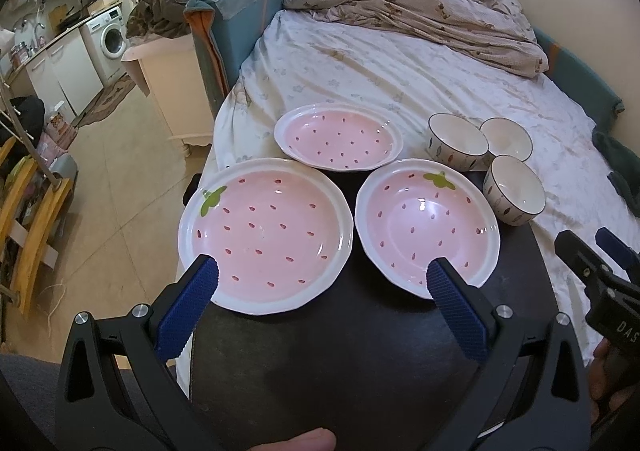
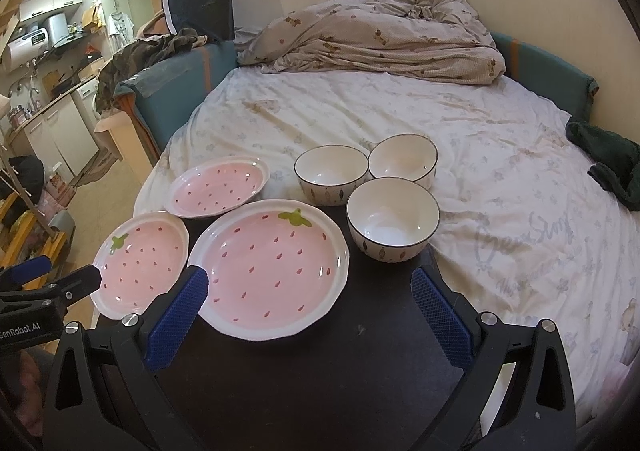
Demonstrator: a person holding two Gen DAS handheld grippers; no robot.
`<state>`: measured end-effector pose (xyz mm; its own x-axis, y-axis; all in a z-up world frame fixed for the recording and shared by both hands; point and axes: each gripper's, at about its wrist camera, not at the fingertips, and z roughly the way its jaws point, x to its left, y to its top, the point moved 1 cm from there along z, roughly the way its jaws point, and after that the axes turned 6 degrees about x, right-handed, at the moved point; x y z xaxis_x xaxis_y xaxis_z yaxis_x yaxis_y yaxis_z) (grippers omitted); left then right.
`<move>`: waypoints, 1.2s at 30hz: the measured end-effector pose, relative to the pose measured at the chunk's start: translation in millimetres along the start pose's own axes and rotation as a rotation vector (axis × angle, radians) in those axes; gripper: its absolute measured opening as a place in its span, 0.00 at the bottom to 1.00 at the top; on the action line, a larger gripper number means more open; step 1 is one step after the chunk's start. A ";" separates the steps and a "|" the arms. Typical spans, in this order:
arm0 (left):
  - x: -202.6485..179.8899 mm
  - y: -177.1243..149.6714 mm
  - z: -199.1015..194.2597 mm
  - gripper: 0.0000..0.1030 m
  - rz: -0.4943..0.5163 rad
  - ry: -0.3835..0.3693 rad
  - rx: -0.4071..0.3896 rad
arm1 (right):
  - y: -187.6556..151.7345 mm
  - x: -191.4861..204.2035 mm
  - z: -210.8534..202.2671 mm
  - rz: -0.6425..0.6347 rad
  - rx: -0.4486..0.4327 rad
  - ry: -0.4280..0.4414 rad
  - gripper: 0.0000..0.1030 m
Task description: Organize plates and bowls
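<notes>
Three pink strawberry plates lie on a dark round table (image 1: 360, 351) that rests on a bed: a near-left plate (image 1: 266, 233) (image 2: 140, 259), a near-right plate (image 1: 426, 223) (image 2: 270, 267) and a far plate (image 1: 338, 135) (image 2: 218, 187). Three white bowls stand to their right: a left bowl (image 1: 458, 139) (image 2: 332, 177), a far bowl (image 1: 506, 137) (image 2: 402, 157) and a near bowl (image 1: 514, 187) (image 2: 392, 217). My left gripper (image 1: 322, 279) is open and empty above the near edges of the two near plates. My right gripper (image 2: 308, 287) is open and empty over the near-right plate's front edge.
The bed sheet (image 2: 500, 171) spreads right and behind the table, with a crumpled duvet (image 2: 380, 35) at the back and a dark green cloth (image 2: 608, 159) at far right. Floor and kitchen units (image 1: 80, 63) lie to the left. The right gripper shows in the left wrist view (image 1: 600, 263).
</notes>
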<state>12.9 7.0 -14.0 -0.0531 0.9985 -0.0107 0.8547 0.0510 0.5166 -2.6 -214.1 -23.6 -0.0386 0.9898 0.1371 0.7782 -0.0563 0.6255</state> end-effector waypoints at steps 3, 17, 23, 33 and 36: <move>-1.3 0.2 5.0 1.00 0.006 -0.009 0.029 | 0.2 -4.5 4.2 0.021 0.019 0.006 1.00; 12.0 7.0 29.7 1.00 -0.035 0.076 0.147 | -6.6 -42.3 40.4 0.206 0.216 0.095 1.00; 21.3 5.2 30.5 1.00 -0.070 0.057 0.161 | -27.4 -69.2 80.0 0.405 0.427 0.180 0.85; 29.2 6.0 27.8 1.00 -0.117 -0.060 0.184 | -50.2 -56.7 125.3 0.560 0.544 0.281 0.69; 30.7 7.2 33.9 1.00 -0.138 -0.095 0.202 | -51.2 -52.8 136.4 0.595 0.536 0.287 0.64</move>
<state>34.9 38.6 -39.6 -0.1357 0.9787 -0.1542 0.9289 0.1798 0.3238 45.1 -245.7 -167.7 0.3702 0.7392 0.5627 0.9081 -0.4157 -0.0514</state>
